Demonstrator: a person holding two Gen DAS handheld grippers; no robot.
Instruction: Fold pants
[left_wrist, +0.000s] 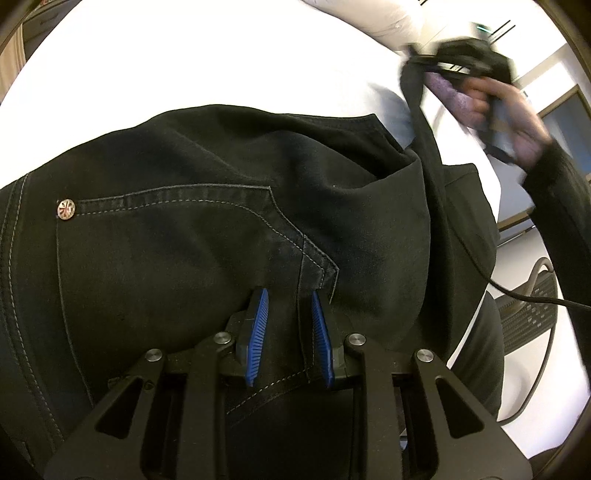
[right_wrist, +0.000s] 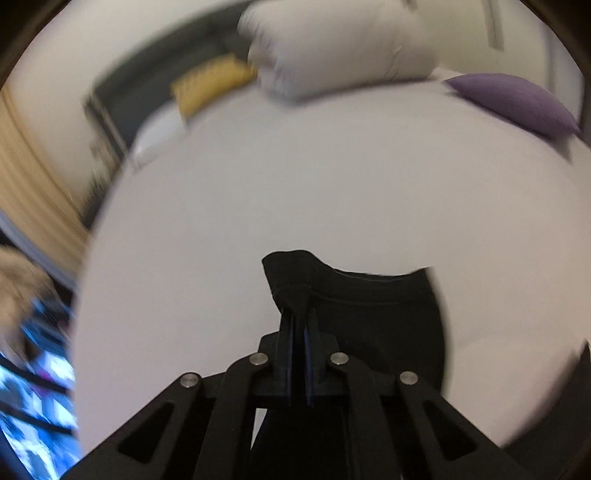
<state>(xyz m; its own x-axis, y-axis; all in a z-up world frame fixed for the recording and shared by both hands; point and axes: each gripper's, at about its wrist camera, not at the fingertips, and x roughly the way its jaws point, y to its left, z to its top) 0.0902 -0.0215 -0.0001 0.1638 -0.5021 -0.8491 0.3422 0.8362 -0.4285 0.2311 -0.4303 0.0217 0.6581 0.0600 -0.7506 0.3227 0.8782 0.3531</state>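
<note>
On the white bed (right_wrist: 295, 184), the black pants (left_wrist: 184, 240) lay spread, and I had my left claw (left_wrist: 288, 306) part open astride the back-pocket seam, gripping nothing, while my right claw (right_wrist: 299, 325) was pinched tight on a hem corner. I judged this the lift for the first fold, which next called for carrying that corner across. Motion blur hid the right claw's exact bite.

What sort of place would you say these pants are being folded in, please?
Most likely a bedroom: the pants lie on a white bed with a white pillow and a purple cushion at its far end.
</note>
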